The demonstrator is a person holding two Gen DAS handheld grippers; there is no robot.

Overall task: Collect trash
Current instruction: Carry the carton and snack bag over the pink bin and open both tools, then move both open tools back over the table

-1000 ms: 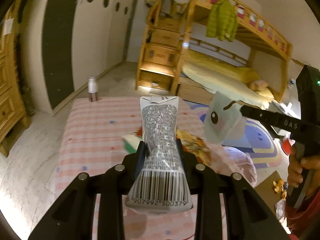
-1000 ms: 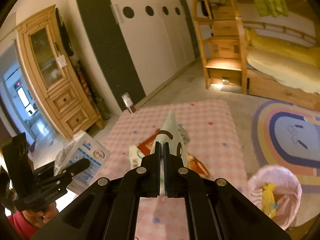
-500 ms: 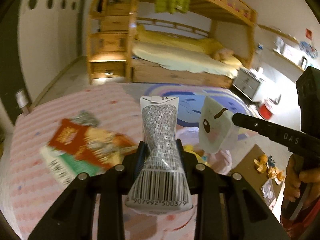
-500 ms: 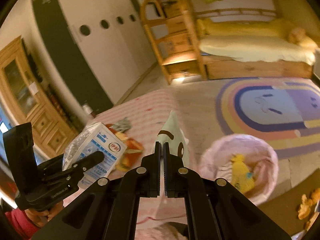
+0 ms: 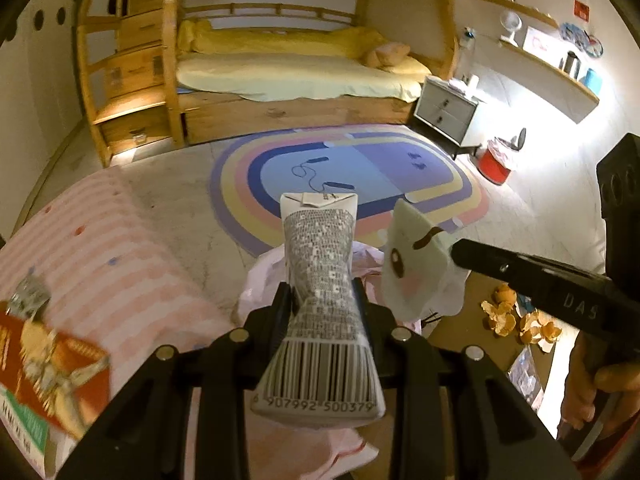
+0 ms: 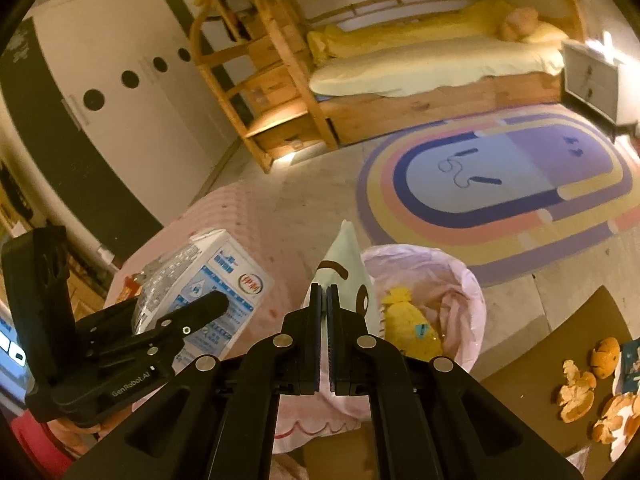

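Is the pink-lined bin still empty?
No, in the right wrist view a yellow wrapper already lies inside the bin.

Warm dim indoor light, glare on wall [image 5: 532,92] at right (overexposed), fisheye bending and dark corners, snack box [image 5: 44,376] motion-blurred.

left gripper [image 5: 322,300]: angled downward, jaws part-closed and clamped on a carton — pads pressing both its sides
right gripper [image 6: 324,304]: angled downward, jaws nearly touching, a thin flat wrapper pinched between the pads
spacing: side by side, near each other, tips not touching
right hand [image 5: 592,388]: bare fingers wrapped round the handle, low at the frame's right edge — red sleeve below it
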